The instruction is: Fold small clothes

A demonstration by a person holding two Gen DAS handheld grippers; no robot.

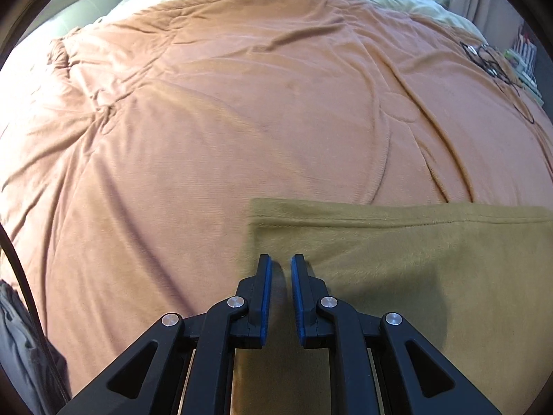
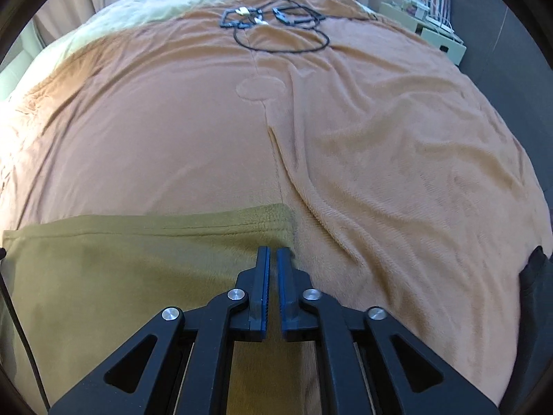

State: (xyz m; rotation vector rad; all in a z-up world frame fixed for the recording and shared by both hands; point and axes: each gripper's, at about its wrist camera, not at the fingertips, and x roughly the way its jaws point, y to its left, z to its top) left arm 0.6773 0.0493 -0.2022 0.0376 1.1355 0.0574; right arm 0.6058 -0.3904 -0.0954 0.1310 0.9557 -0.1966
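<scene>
Left tongs [image 1: 280, 263]: nearly closed, a narrow gap between the blue pads; tips down at the left edge of the olive cloth [image 1: 397, 276]; seemingly pinching a thin layer there, though the hold itself not plainly visible.
Right tongs [image 2: 273, 255]: closed almost fully, tips at the right edge of the same cloth [image 2: 138, 276], just below its far right corner; grip on the fabric likely, not certain.
Olive cloth: flat on the near part of the bed, stretched between the two tongs; far edge straight, with a stitched hem and what looks like a second layer beneath.
Progress: judged at least one fold in, going by the doubled far edge; smooth, no bunching; further folds probably still to come, final size not yet reached.
Bed cover [image 1: 242, 103]: orange fleece, wrinkled, wide bare stretch beyond the cloth.
Cables [image 2: 276, 24]: black tangle near the far edge of the bed, well apart from the cloth.
Dark garment [image 1: 24, 352]: at the near left edge, clear of the fold.
Obstacles: none in the folding area.
</scene>
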